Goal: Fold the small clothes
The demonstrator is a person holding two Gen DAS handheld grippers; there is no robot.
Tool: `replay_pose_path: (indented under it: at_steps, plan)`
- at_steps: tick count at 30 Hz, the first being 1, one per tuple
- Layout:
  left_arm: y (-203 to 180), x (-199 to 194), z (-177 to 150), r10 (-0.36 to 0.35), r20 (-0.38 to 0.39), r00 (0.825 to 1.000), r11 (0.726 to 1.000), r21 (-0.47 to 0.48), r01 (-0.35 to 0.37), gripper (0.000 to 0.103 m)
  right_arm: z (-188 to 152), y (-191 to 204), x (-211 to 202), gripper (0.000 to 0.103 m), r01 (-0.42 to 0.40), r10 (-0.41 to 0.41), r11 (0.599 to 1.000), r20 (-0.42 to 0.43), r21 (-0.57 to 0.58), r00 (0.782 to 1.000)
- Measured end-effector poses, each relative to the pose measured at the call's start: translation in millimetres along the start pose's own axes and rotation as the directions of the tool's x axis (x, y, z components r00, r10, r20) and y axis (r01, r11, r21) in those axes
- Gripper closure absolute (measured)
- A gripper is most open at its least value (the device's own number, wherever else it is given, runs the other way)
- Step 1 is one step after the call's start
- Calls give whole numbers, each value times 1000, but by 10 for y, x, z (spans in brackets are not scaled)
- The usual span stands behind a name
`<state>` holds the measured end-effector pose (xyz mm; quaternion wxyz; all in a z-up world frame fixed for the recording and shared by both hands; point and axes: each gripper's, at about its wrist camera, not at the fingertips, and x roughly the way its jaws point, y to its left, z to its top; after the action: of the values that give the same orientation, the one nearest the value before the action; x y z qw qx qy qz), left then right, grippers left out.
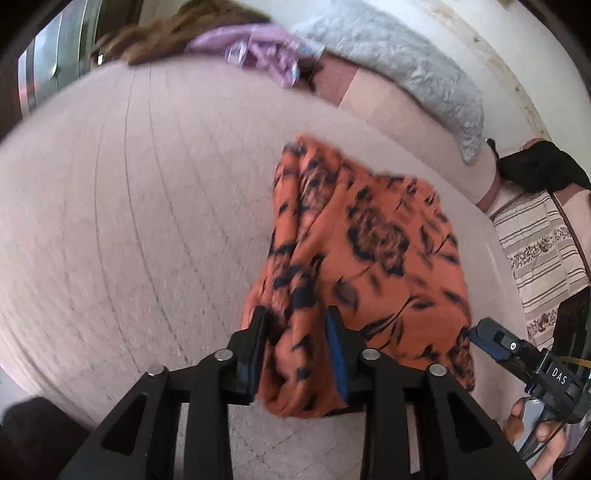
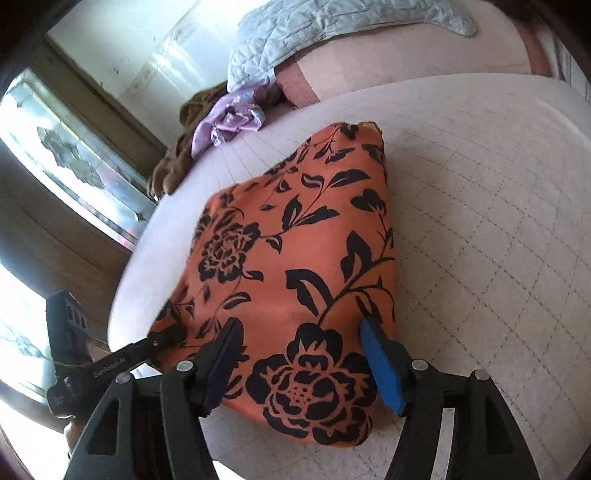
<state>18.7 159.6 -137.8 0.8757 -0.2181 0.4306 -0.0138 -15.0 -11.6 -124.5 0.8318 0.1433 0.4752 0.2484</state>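
An orange garment with a black flower print point(image 1: 369, 251) lies on the pale quilted bed point(image 1: 129, 221). My left gripper point(image 1: 295, 325) is partly closed with a bunched fold of the garment between its fingers, at its near left corner. In the right wrist view the garment point(image 2: 303, 240) lies fairly flat, and my right gripper point(image 2: 299, 332) is open, its fingers spread over the near edge of the cloth. The left gripper point(image 2: 166, 338) shows there at the garment's left corner. The right gripper point(image 1: 476, 334) shows in the left wrist view at the garment's right edge.
A grey quilted blanket point(image 1: 406, 62), a purple cloth point(image 1: 258, 51) and a brown cloth point(image 1: 166, 33) lie at the far side of the bed. A striped patterned cloth point(image 1: 539, 251) and a black item point(image 1: 543, 166) sit to the right. A window point(image 2: 74, 166) is on the left.
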Motion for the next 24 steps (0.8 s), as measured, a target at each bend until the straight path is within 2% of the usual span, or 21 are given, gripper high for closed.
replay_pose_path:
  at_steps: [1, 2, 4, 6, 15, 21, 24]
  plan:
    - [-45, -32, 40, 8, 21, 1000, 1000, 18, -8, 46, 11, -30, -47, 33, -7, 7, 1000, 9, 11, 1000]
    - [-89, -59, 79, 25, 46, 999, 999, 38, -27, 37, 26, -58, -82, 33, -8, 8, 1000, 19, 20, 1000]
    - [-210, -91, 163, 72, 89, 993, 992, 95, -80, 37, 77, -123, -110, 32, 2, -3, 999, 29, 32, 1000]
    - [-272, -61, 239, 78, 87, 993, 988, 126, -89, 37, 100, -198, -121, 32, 6, -7, 999, 24, 50, 1000]
    - [-321, 153, 393, 113, 62, 992, 981, 152, -122, 37, 157, -312, -48, 32, -10, 10, 996, -5, 92, 1000]
    - [-304, 227, 396, 115, 48, 992, 980, 160, -122, 37, 263, -395, 78, 32, -24, 27, 993, -23, 118, 999]
    - [-253, 270, 435, 75, 27, 997, 986, 150, -78, 37, 304, -435, 128, 32, -34, 39, 990, -35, 134, 999]
